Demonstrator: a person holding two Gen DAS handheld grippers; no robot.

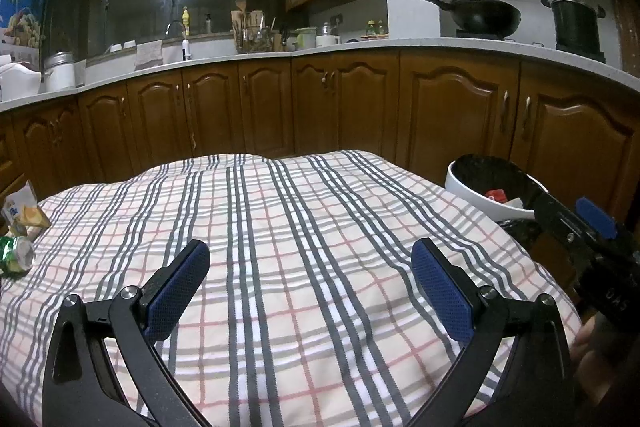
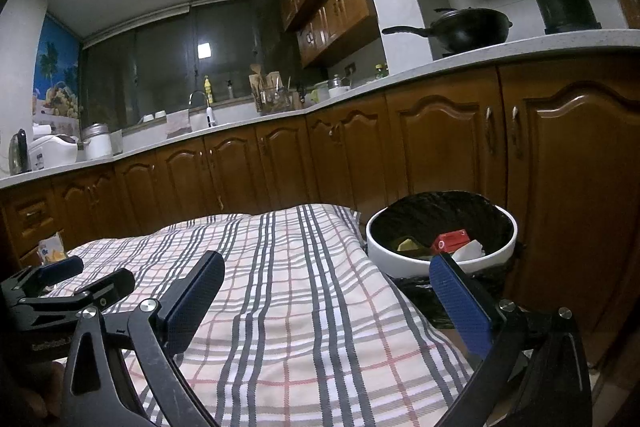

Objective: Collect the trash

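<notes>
A crushed green can (image 1: 16, 255) lies at the far left of the checked tablecloth (image 1: 280, 227), with a small yellow and blue snack wrapper (image 1: 24, 211) just behind it. That wrapper (image 2: 51, 250) also shows at the left in the right wrist view. A white bin with a black liner (image 2: 440, 255) stands off the table's right end, holding a red packet (image 2: 452, 241) and other scraps. My left gripper (image 1: 310, 271) is open over the cloth, empty. My right gripper (image 2: 326, 285) is open near the bin, empty. The bin (image 1: 488, 203) sits right of the left gripper.
Wooden base cabinets (image 1: 340, 107) run behind the table under a pale countertop (image 1: 360, 47) with a sink, utensils, a wok (image 1: 480, 13) and a black pot (image 1: 574, 21). A hand shows at the lower right of the left wrist view.
</notes>
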